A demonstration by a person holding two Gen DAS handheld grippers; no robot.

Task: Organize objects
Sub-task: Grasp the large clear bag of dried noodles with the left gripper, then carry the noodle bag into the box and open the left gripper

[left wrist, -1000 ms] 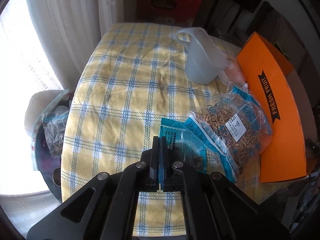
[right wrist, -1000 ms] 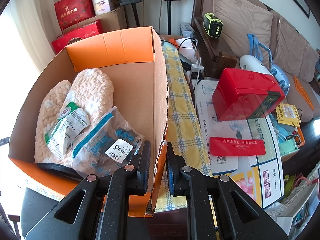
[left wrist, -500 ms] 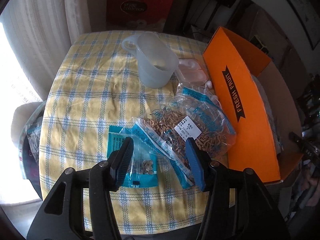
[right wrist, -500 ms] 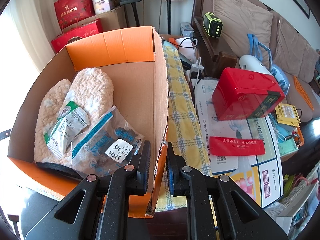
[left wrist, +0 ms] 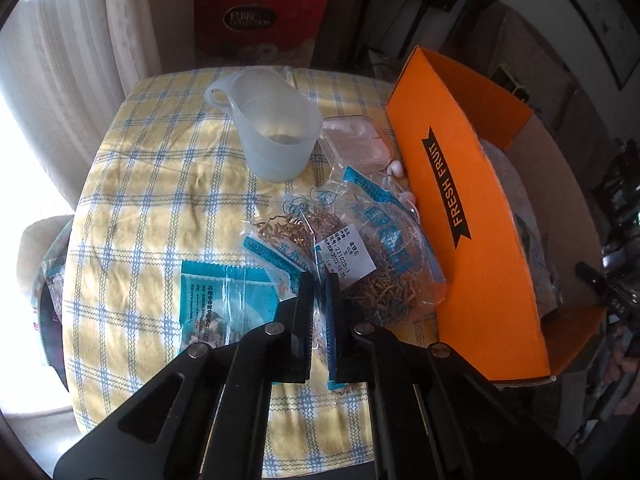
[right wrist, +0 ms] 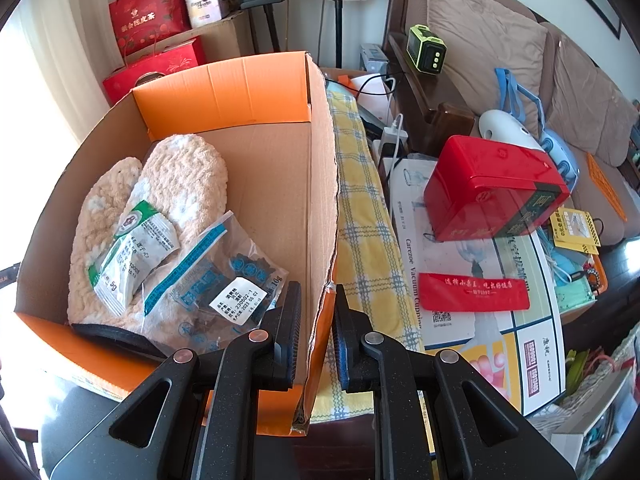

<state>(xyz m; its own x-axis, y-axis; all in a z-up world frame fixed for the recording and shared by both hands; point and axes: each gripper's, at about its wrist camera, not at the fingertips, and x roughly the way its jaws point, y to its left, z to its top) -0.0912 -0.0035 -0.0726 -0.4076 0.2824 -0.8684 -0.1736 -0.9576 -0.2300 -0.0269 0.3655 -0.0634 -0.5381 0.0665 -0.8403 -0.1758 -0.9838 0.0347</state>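
My left gripper (left wrist: 320, 292) has just been closing, and its fingers now pinch the near edge of the clear bag of dried yellow herb (left wrist: 352, 256), which lies on the checked cloth of the desk (left wrist: 160, 184), close to the desk's right edge and just beside the orange box (left wrist: 472, 216). I took the bag by its flat plastic margin rather than its bulk, since the loose contents would shift under a grip across the middle. The teal packet (left wrist: 224, 300) lies partly under that bag toward the near edge, so I judge a lift should go straight up to avoid dragging it. The plastic jug (left wrist: 276, 128) stands upright toward the far edge, with a small lidded container (left wrist: 356, 140) beside it; both are untouched. My right gripper (right wrist: 316, 320) is clamped on the box's cardboard side wall, one finger inside and one outside; I judge this steadies the light box while things are dropped in. Already inside the box: a fuzzy mitt (right wrist: 168, 200), a green-and-white sachet (right wrist: 132, 248) and a bag of dark pieces (right wrist: 224, 284) resting on it. Next step as I read it: carry the herb bag over the box wall and release.
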